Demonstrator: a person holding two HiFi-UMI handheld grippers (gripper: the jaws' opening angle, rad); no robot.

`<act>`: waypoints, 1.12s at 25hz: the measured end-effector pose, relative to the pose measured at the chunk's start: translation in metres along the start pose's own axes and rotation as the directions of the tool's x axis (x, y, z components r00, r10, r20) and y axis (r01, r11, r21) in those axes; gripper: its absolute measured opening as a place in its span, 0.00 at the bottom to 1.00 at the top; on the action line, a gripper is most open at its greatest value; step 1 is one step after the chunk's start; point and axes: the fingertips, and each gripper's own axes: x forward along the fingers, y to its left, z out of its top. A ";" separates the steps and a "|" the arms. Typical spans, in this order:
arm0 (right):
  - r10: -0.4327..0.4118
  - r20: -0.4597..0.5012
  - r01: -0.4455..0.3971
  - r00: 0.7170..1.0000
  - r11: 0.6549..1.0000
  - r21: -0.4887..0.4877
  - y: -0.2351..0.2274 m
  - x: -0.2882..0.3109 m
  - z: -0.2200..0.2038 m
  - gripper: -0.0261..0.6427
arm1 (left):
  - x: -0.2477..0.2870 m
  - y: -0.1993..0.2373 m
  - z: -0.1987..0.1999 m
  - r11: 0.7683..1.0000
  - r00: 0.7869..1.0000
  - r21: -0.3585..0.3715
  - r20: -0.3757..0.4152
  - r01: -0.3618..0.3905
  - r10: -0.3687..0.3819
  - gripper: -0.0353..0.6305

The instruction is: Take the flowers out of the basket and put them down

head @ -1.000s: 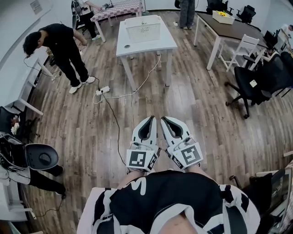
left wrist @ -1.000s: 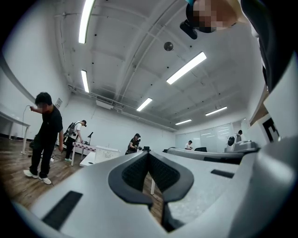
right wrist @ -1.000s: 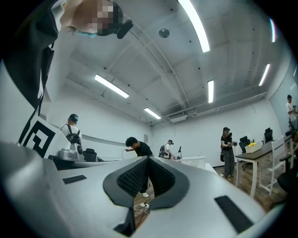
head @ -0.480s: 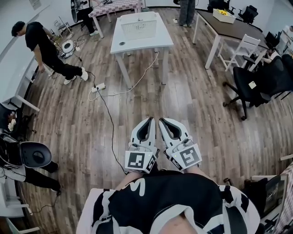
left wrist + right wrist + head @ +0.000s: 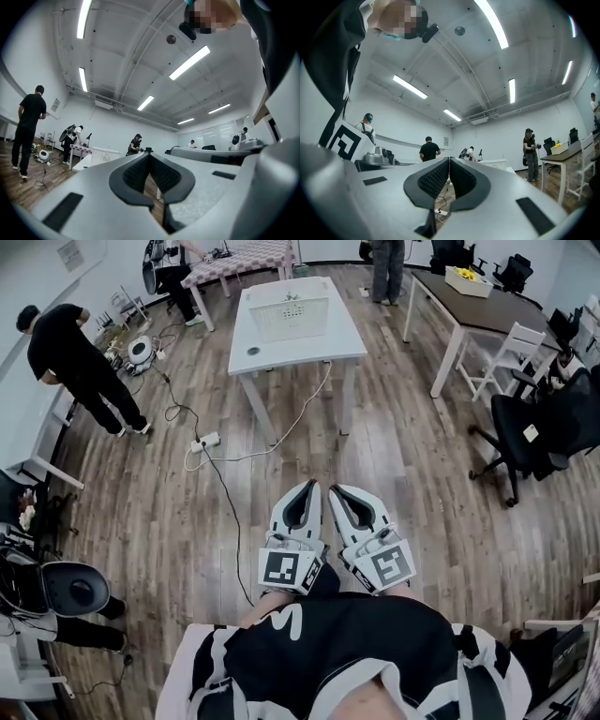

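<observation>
The person is walking up the room. Over the last second the white desk is growing in the head view, and the white basket on it is coming nearer; it is now sitting at twelve o'clock from both tools. The left tool and the right tool are staying side by side, pointing ahead and hardly changing place in the view. Each is riding with its jaws pressed together and nothing between them: both gripper views are showing the dark pads meeting, with only the room beyond.

The bystander in black at ten o'clock is drifting further toward nine o'clock, away from the path. The power strip with its cable is lying on the floor at eleven o'clock, just beside the route.

The flowers are too small to make out inside the basket from here. I judge that the task proper is not yet beginning. This is the approach, with the desk well apart from the tools, which will be needing to spread before reaching into the basket.
</observation>
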 end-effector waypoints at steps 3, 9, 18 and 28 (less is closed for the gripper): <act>-0.023 0.014 0.023 1.000 1.000 0.012 -0.032 0.054 -0.011 0.07 | 0.048 0.039 0.001 1.000 1.000 0.001 0.014 0.013 -0.014 0.06; -0.027 0.056 0.027 0.998 1.000 0.015 -0.076 0.171 -0.014 0.07 | 0.137 0.123 0.020 0.999 0.998 0.031 0.035 0.044 -0.045 0.06; -0.050 0.043 0.050 0.998 0.999 0.003 -0.137 0.262 -0.028 0.07 | 0.226 0.194 0.018 1.000 0.999 0.015 0.025 0.027 -0.027 0.06; -0.084 0.033 0.084 0.996 0.996 -0.009 -0.174 0.307 -0.042 0.07 | 0.278 0.226 0.013 0.997 0.997 -0.008 0.025 0.071 -0.071 0.06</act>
